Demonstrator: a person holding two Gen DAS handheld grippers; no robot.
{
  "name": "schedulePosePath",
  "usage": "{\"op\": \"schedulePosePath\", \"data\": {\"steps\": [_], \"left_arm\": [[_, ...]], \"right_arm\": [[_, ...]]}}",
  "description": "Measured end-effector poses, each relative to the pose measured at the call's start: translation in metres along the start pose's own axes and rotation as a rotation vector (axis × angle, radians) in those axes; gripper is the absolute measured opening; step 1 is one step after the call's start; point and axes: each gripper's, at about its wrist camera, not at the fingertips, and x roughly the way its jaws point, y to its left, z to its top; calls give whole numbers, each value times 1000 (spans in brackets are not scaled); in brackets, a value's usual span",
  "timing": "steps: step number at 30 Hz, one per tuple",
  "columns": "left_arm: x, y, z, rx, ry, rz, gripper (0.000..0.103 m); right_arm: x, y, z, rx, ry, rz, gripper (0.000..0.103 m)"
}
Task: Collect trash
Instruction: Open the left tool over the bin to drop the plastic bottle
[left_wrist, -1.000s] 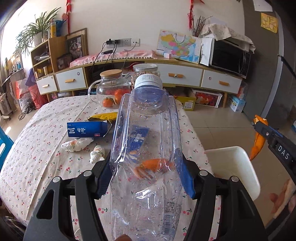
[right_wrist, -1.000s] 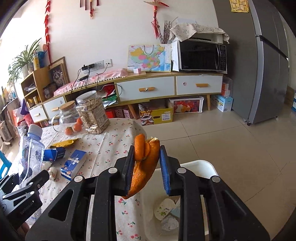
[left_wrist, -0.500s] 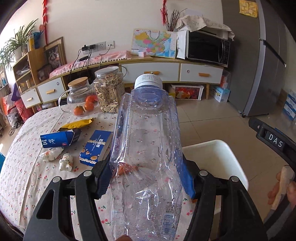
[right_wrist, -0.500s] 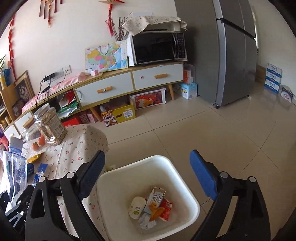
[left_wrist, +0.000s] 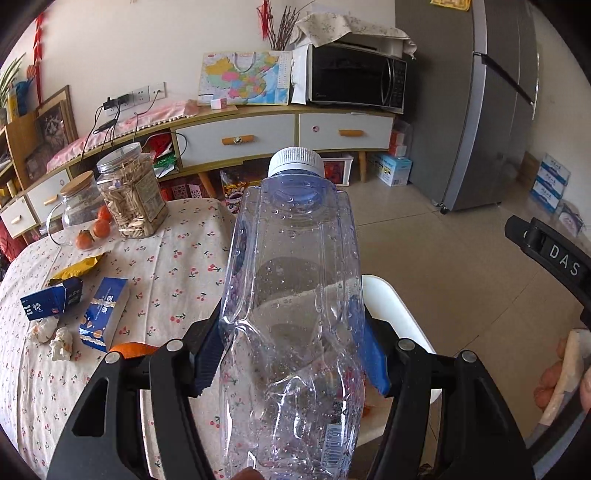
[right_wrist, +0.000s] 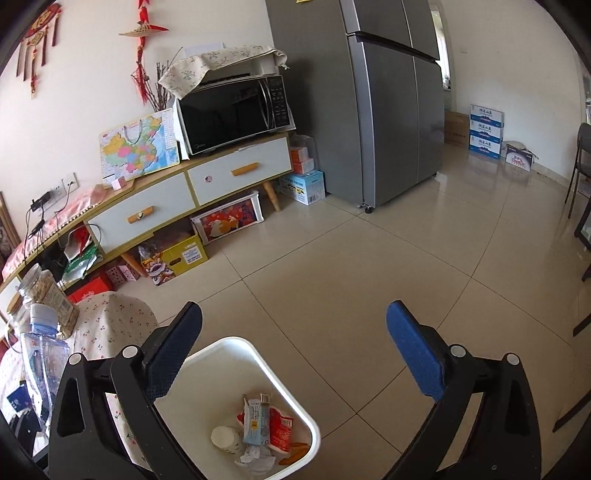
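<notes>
Plastic bottle (left_wrist: 295, 314) is sitting clamped in your left gripper (left_wrist: 291, 354) beside the white bin (right_wrist: 243, 343); your right gripper (right_wrist: 295, 350), jaws just opened wide, is hovering empty above it. Cartons (left_wrist: 105, 314) are waiting on the table (left_wrist: 177, 258).

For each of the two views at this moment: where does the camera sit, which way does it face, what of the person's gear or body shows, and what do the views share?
Left wrist: sits behind the left gripper, looking down over the cherry-print tablecloth toward the sideboard; its pads clamp a clear crumpled plastic bottle; the right gripper's black arm shows at the right edge.
Right wrist: sits behind the right gripper, jaws just opened, empty, looking down at the white plastic bin and tiled floor.
Shared: bottle, bin, microwave.
</notes>
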Motion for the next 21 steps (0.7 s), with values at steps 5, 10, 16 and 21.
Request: {"op": "schedulePosePath", "data": {"steps": [5,10,16,21], "left_arm": [[16,-19,8,1,38,-53,63],[34,-37,15,31,76,-87,72],[31,-40,13,56,74,-79,79],[30,-30,6,54,85,-48,80]], "right_arm": [[-1,-22,6,66,-11,-18,96],[1,-30,8,90,-14,-35,96],[3,-29,8,77,-7,-33,96],[3,-16,5,30,2,-28,96]]}}
